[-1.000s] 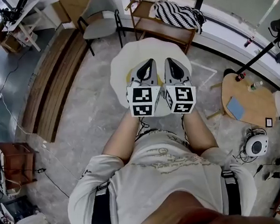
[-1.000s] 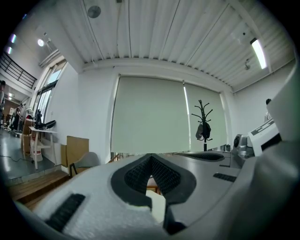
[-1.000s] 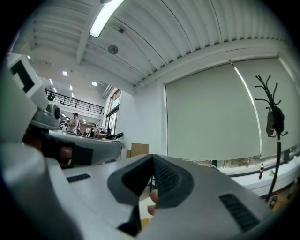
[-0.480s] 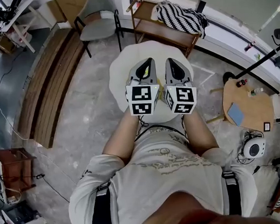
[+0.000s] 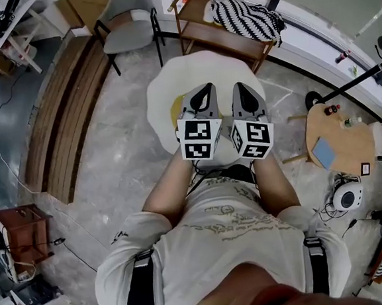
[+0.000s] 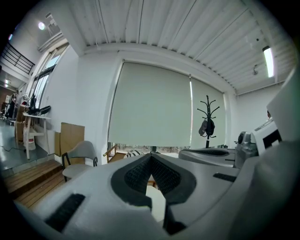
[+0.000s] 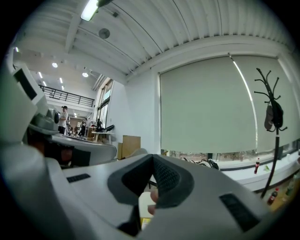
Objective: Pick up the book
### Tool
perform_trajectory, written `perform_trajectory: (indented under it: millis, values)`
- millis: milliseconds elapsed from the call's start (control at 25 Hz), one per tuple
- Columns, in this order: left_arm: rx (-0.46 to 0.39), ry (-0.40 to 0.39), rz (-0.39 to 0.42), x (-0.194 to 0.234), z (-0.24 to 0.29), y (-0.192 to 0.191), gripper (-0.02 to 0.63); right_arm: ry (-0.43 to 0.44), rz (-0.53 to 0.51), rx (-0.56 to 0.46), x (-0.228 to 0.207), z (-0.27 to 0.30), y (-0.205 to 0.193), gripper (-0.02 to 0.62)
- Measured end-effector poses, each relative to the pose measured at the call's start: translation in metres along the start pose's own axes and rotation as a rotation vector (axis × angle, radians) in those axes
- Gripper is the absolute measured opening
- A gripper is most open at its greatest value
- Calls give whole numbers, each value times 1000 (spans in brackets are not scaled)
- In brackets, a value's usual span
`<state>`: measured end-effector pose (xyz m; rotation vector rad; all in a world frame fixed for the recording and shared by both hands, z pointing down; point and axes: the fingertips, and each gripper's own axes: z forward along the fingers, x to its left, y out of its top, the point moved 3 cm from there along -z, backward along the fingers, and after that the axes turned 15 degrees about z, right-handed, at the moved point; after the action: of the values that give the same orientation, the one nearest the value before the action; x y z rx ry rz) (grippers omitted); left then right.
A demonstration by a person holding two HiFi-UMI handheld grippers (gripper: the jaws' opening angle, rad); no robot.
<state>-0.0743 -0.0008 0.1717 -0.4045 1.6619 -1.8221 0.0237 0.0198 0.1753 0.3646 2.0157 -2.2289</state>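
In the head view a round white table stands in front of the person. A yellow book lies on it, mostly hidden under my left gripper. My right gripper hangs beside the left one, both over the tabletop and pointing away from the person. In the left gripper view the left gripper has its jaws shut with nothing between them. The right gripper also has its jaws together at the tips, and a strip of the yellow book shows below them.
Behind the table stands a wooden bench with a striped cloth on it. A grey chair is at the back left. Wooden planks lie on the floor at left. A small round wooden table stands at right.
Both grippers have drifted a little forward and lower over the white table, still side by side. The room has shifted slightly in the view. Both pairs of jaws have stayed shut.
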Motion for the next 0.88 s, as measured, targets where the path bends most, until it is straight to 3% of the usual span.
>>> perform_trajectory:
  millis: [360, 880]
  values:
    - [119, 15, -43, -11, 47, -38, 11, -2, 45, 94, -52, 34, -29, 23]
    - [393, 55, -183, -47, 113, -149, 11, 42, 83, 325, -135, 87, -122, 23]
